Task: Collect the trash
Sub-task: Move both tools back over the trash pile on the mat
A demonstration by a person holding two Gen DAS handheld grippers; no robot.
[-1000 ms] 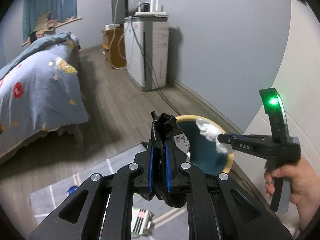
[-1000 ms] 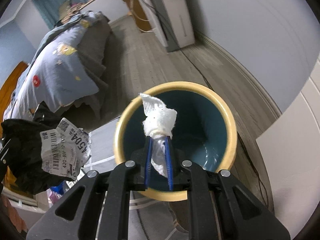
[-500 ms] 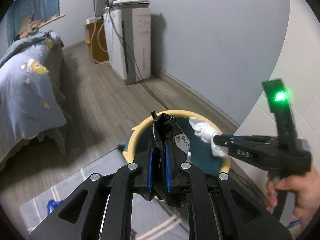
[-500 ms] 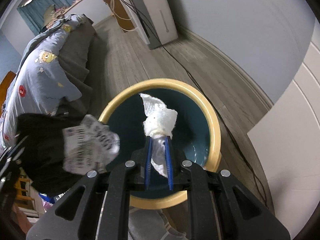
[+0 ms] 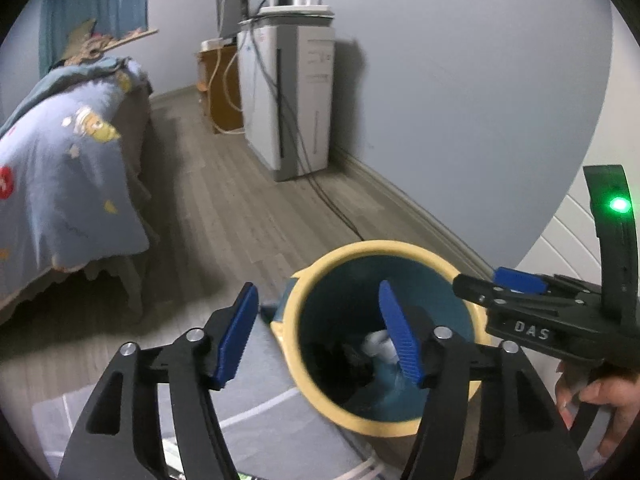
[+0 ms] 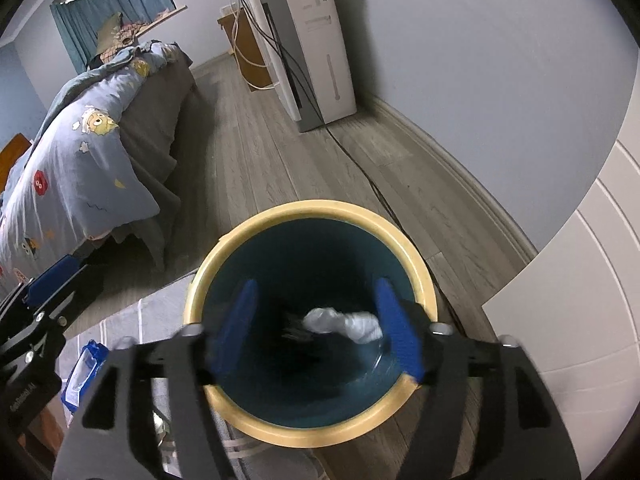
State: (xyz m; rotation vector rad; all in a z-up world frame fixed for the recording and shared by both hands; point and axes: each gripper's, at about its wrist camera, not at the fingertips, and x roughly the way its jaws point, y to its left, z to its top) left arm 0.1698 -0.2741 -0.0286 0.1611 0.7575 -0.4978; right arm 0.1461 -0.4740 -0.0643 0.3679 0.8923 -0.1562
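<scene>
A round bin with a yellow rim (image 5: pixel 320 276) (image 6: pixel 308 210) and teal inside stands on the floor by the wall. A crumpled white tissue (image 6: pixel 342 322) (image 5: pixel 378 346) and a black wrapper (image 5: pixel 338 360) (image 6: pixel 296 326) lie at its bottom. My left gripper (image 5: pixel 320 332) is open and empty above the bin's left edge. My right gripper (image 6: pixel 316 328) is open and empty directly over the bin's mouth; it shows at the right of the left wrist view (image 5: pixel 516 284).
A bed with a blue quilt (image 5: pixel 60 184) (image 6: pixel 92 148) stands at the left. A white appliance (image 5: pixel 296 100) (image 6: pixel 316 40) with cables stands against the far wall. A grey rug (image 5: pixel 256 412) lies under me with a blue packet (image 6: pixel 82 376) on it. A white cabinet (image 6: pixel 580 320) is at the right.
Both grippers have opened. The black wrapper dropped from the left one and the white tissue from the right one, and both now lie in the bin.
</scene>
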